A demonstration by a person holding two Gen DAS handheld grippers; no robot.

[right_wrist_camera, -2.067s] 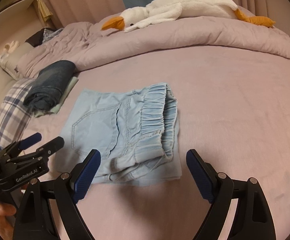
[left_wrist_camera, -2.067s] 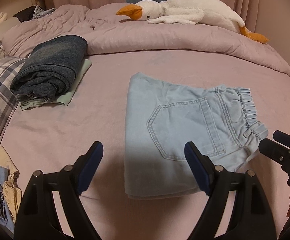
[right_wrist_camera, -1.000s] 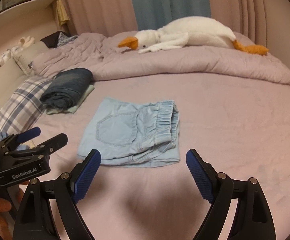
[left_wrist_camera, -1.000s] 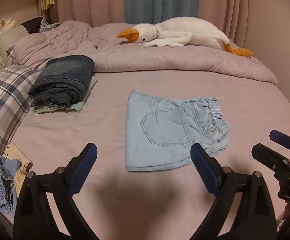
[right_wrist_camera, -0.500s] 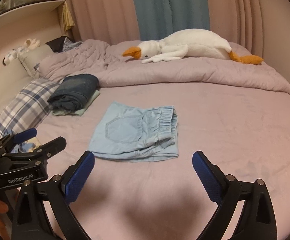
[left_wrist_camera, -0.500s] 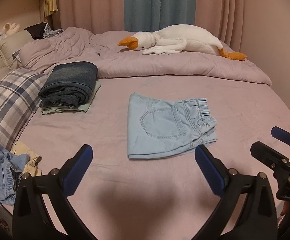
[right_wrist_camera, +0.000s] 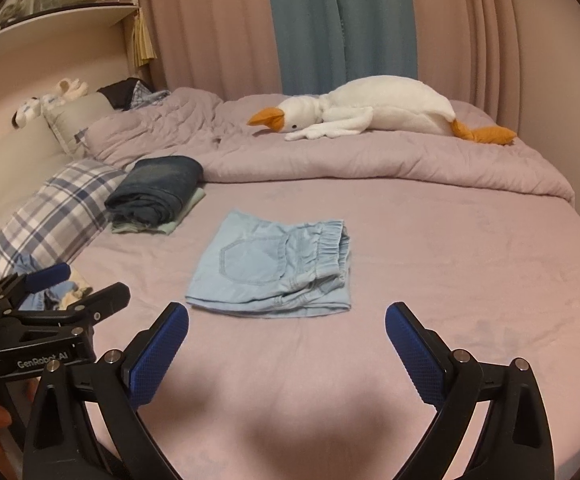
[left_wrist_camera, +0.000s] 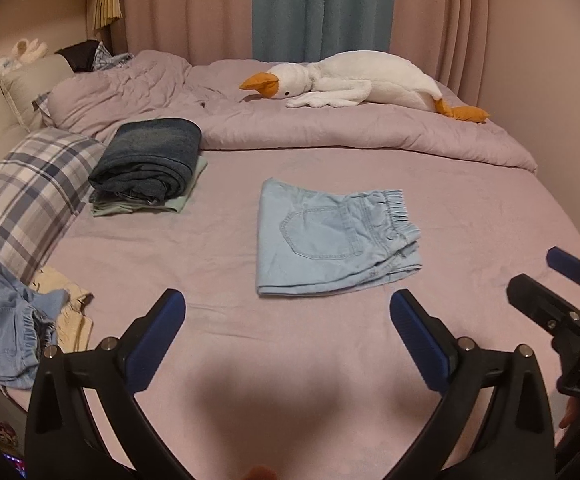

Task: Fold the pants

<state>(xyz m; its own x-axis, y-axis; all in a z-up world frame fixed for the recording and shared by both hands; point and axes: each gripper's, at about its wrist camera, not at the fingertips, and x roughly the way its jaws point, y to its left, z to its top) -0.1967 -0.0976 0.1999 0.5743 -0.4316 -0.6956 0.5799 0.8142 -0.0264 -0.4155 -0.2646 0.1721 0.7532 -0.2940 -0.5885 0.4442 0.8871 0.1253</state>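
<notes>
1. Left gripper (left_wrist_camera: 288, 316): jaws spread as wide as they go, blue pads bare, nothing between them; poised over the near edge of the bed (left_wrist_camera: 489, 216), well short of any cloth.
2. Right gripper (right_wrist_camera: 287, 330): likewise wide open and empty, aimed down at the sheet just nearer than the garment.
3. Light blue denim pants (left_wrist_camera: 329, 236): lying mid-bed, already folded into a flat, roughly square packet, back pocket up, gathered elastic waistband (left_wrist_camera: 395, 210) on the right, fold edge on the left, layered edges facing near.
4. Handling, as a judgement: soft, light, limp denim; not fragile, not slippery; thick enough in layers to hold a crease, yet likely to sag and splay if lifted by one corner.
5. Best hold, probably: both near corners at once, pinching through all layers, or the stiffer waistband side on the right, keeping the stack together.
6. Further out: folded dark jeans (left_wrist_camera: 148, 160) on a pale green garment at far left, plaid pillow (left_wrist_camera: 22, 196) at the left edge, crumpled unfolded clothes (left_wrist_camera: 14, 320) near left, plush goose (left_wrist_camera: 353, 80) on the far duvet.
</notes>
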